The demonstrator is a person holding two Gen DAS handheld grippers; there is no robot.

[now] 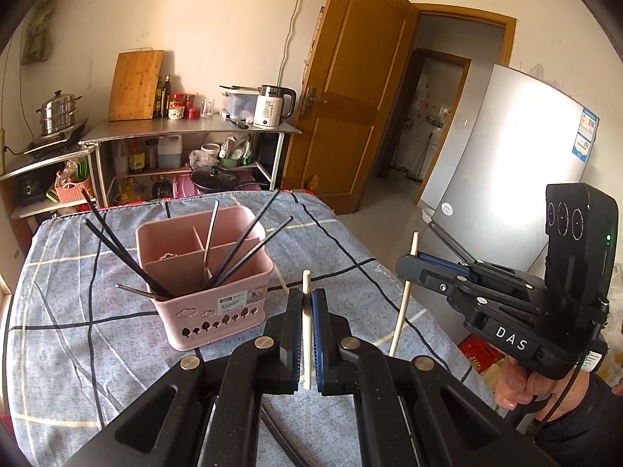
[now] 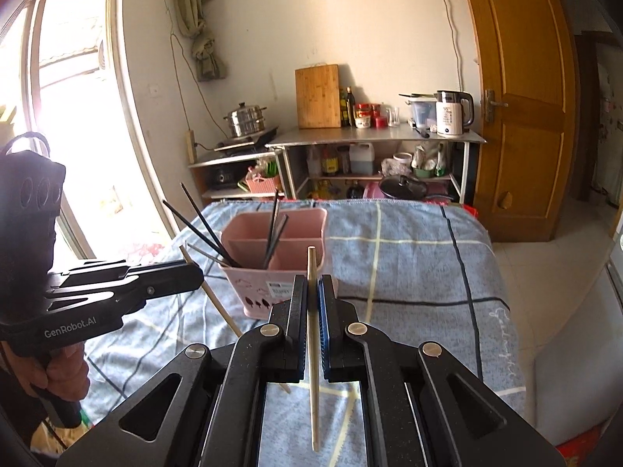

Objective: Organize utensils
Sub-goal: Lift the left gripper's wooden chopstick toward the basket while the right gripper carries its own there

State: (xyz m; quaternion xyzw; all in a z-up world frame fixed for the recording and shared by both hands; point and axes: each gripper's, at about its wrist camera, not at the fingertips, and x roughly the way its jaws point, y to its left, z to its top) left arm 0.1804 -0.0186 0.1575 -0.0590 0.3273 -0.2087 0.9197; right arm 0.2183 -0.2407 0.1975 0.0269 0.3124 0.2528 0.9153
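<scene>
A pink divided basket (image 1: 218, 323) (image 2: 249, 288) stands on the blue checked cloth. Several black chopsticks (image 1: 117, 245) (image 2: 206, 229) and a metal utensil (image 1: 210, 233) lean in it. My left gripper (image 1: 307, 295) is shut on a pale wooden chopstick (image 1: 307, 334), held upright just right of the basket and above the cloth. In the right wrist view the left gripper (image 2: 196, 272) grips that stick (image 2: 224, 309) at a slant, left of the basket. My right gripper (image 2: 312, 284) is shut on a second wooden chopstick (image 2: 312, 369). From the left wrist it shows at the right (image 1: 405, 266), its stick (image 1: 401, 315) hanging below.
The cloth-covered table (image 1: 78, 272) (image 2: 409, 264) drops off at its right edge to a tiled floor. Behind it stand a steel shelf (image 1: 194, 128) with a kettle (image 1: 272, 107) and cutting board (image 1: 136, 85), a wooden door (image 1: 350, 89) and a fridge (image 1: 506, 163).
</scene>
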